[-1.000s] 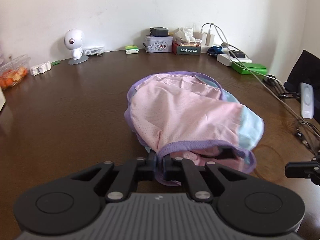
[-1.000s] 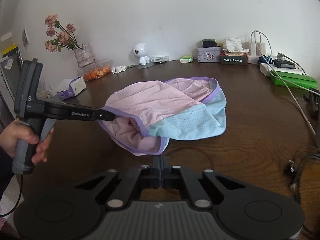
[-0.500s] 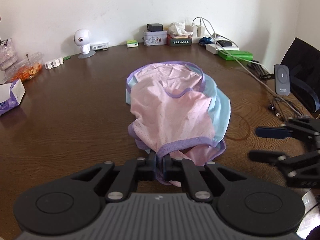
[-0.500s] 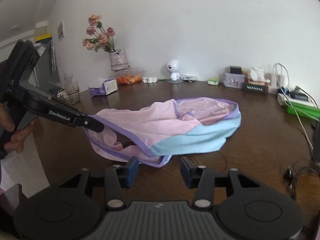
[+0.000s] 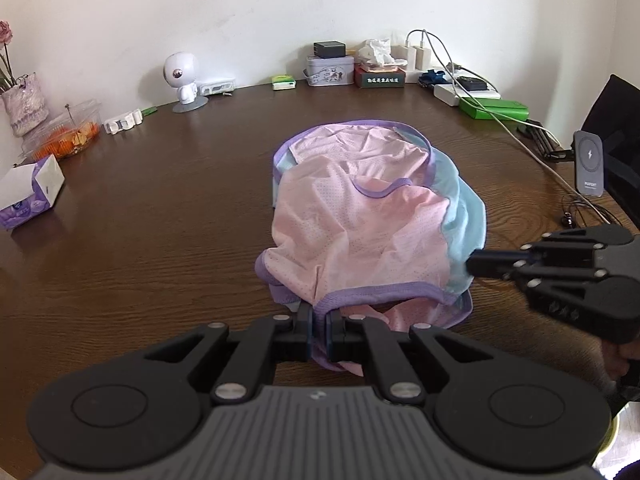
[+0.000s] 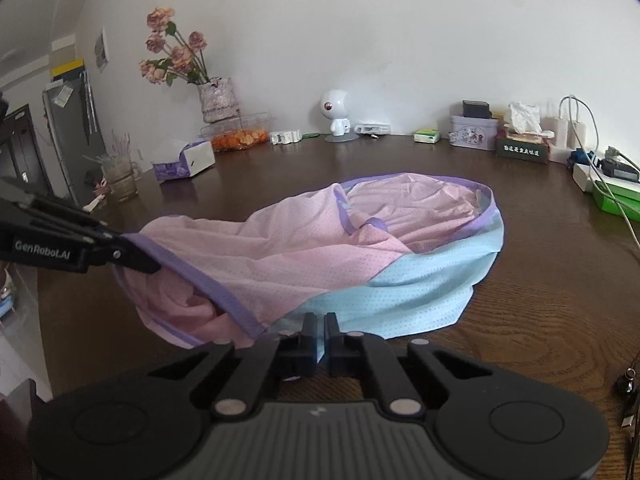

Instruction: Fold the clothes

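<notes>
A pink and light-blue mesh garment with purple trim [image 5: 360, 216] lies crumpled on the dark wooden table [image 5: 160, 208]; it also shows in the right wrist view [image 6: 320, 256]. My left gripper [image 5: 319, 330] is shut on its purple hem at the near edge and shows from the side in the right wrist view [image 6: 154, 267]. My right gripper [image 6: 324, 334] is shut on the blue edge of the garment and shows at the right in the left wrist view [image 5: 472, 266]. The near part of the garment is lifted between the two grippers.
Along the far wall stand a white toy robot [image 5: 182, 80], a tin box [image 5: 330, 70], a tissue box [image 5: 380, 76], chargers with cables [image 5: 460, 84] and green boxes [image 5: 496, 108]. A purple tissue box [image 5: 30, 196], a fruit container [image 5: 64, 134] and a flower vase [image 6: 216, 98] stand at the left.
My right gripper was open half a second ago and has now closed on the blue edge. The left gripper kept its hold and drew the hem back.
</notes>
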Tool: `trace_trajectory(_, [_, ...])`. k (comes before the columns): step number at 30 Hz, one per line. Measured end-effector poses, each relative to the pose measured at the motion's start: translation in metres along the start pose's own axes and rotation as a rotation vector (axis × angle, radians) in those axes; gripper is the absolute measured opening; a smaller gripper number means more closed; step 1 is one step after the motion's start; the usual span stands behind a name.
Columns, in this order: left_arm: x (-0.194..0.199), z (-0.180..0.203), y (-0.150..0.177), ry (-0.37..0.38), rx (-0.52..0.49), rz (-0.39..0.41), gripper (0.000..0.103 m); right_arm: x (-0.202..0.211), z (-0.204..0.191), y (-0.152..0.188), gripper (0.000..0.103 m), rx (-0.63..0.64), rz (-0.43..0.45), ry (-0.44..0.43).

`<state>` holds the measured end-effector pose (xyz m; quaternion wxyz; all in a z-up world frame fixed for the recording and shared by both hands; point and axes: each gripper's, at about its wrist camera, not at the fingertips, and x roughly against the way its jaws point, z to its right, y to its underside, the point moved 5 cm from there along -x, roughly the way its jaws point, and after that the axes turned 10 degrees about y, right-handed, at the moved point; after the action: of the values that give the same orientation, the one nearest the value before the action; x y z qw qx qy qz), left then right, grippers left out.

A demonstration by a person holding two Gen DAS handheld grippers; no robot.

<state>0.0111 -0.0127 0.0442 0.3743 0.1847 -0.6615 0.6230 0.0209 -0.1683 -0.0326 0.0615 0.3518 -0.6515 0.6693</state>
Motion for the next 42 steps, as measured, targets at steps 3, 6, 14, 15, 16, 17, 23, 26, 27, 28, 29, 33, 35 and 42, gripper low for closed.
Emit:
trace_trajectory(3, [-0.002,-0.004,0.002,-0.005,0.013,0.004,0.005,0.013,0.015,-0.003,0.001,-0.072,0.046,0.005])
trace_trajectory(6, [0.002,0.000,0.005,0.010,0.004,0.018,0.005,0.028,0.027,-0.007,0.000,-0.119,0.080,0.025])
trace_trajectory(14, [0.043,0.003,0.011,0.044,-0.022,0.091,0.005,0.085,0.012,-0.014,0.000,-0.123,0.166,0.027])
trace_trajectory(15, [0.045,0.002,0.013,0.040,-0.020,0.092,0.005,0.089,0.010,-0.014,0.000,-0.118,0.169,0.035])
trace_trajectory(16, [0.044,0.000,0.016,0.035,-0.016,0.087,0.005,0.088,0.008,-0.012,0.000,-0.110,0.162,0.047])
trace_trajectory(17, [0.042,-0.002,0.020,0.031,-0.013,0.077,0.005,0.087,0.006,-0.010,0.000,-0.102,0.155,0.060])
trace_trajectory(23, [0.020,-0.010,0.037,0.032,-0.022,0.025,0.006,0.063,-0.005,0.017,0.019,-0.002,0.081,0.181])
trace_trajectory(26, [0.015,-0.012,0.037,0.042,-0.027,0.017,0.019,0.062,-0.012,0.025,0.058,-0.008,0.114,0.176])
trace_trajectory(27, [0.015,-0.012,0.036,0.053,-0.033,0.021,0.034,0.064,-0.014,0.025,0.067,-0.014,0.134,0.165])
trace_trajectory(28, [0.016,-0.010,0.037,0.064,-0.047,0.029,0.042,0.065,-0.015,0.023,0.072,-0.014,0.153,0.162])
trace_trajectory(29, [0.017,-0.008,0.037,0.073,-0.063,0.038,0.044,0.065,-0.016,0.021,0.082,-0.009,0.173,0.172])
trace_trajectory(33, [0.013,-0.004,0.045,0.079,-0.103,0.038,0.066,0.068,-0.016,0.021,0.097,0.022,0.280,0.325])
trace_trajectory(35, [0.008,-0.006,0.049,0.062,-0.106,0.026,0.067,0.063,-0.019,0.021,0.097,0.079,0.271,0.326])
trace_trajectory(42, [-0.001,-0.005,0.052,0.059,-0.160,0.014,0.072,0.039,-0.032,0.029,0.097,0.142,0.136,0.197])
